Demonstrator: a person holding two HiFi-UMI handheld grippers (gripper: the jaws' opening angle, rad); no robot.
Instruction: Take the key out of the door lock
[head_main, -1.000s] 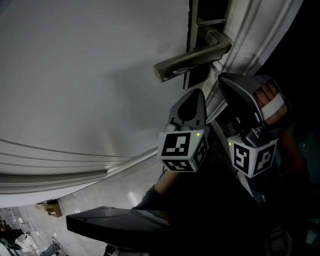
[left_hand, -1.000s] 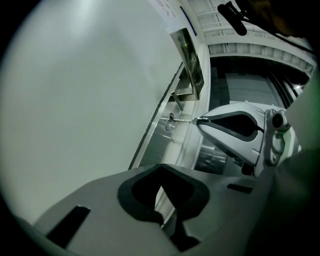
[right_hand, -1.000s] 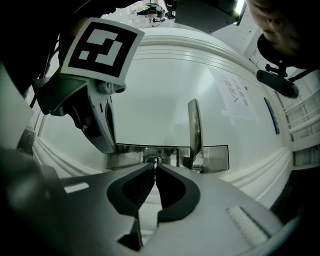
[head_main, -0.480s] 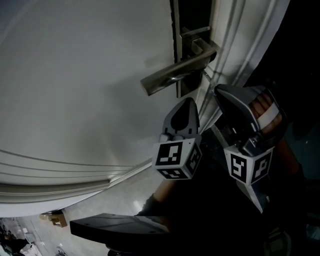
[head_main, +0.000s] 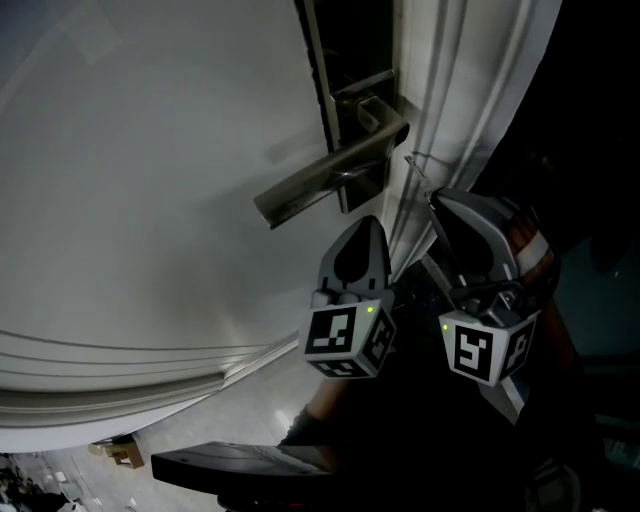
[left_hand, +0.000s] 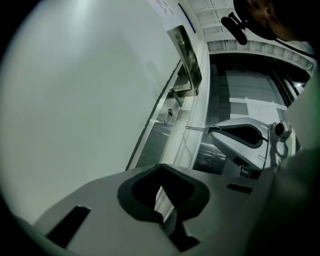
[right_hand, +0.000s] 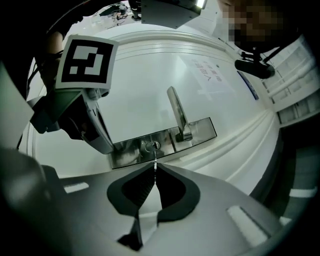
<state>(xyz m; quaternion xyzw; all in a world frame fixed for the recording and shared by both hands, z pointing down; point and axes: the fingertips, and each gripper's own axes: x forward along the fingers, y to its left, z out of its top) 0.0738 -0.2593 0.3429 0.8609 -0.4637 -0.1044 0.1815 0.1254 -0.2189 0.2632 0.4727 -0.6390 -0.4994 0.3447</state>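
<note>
Key (right_hand: 155, 161) is clear of the lock cylinder (right_hand: 151, 145), tip just short of the keyhole at centre frame, pinched in the right gripper (right_hand: 154, 170) jaws; likely light, stiff and slick, so best gripped flat on its head; left gripper (left_hand: 161, 172) jaws pressed together, empty; both grippers now sit further from the door handle (head_main: 330, 185) than a second ago.

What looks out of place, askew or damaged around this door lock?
Nothing stands out. The key is pinched in the right gripper, clear of the keyhole. The lock plate and lever handle look straight and undamaged.
</note>
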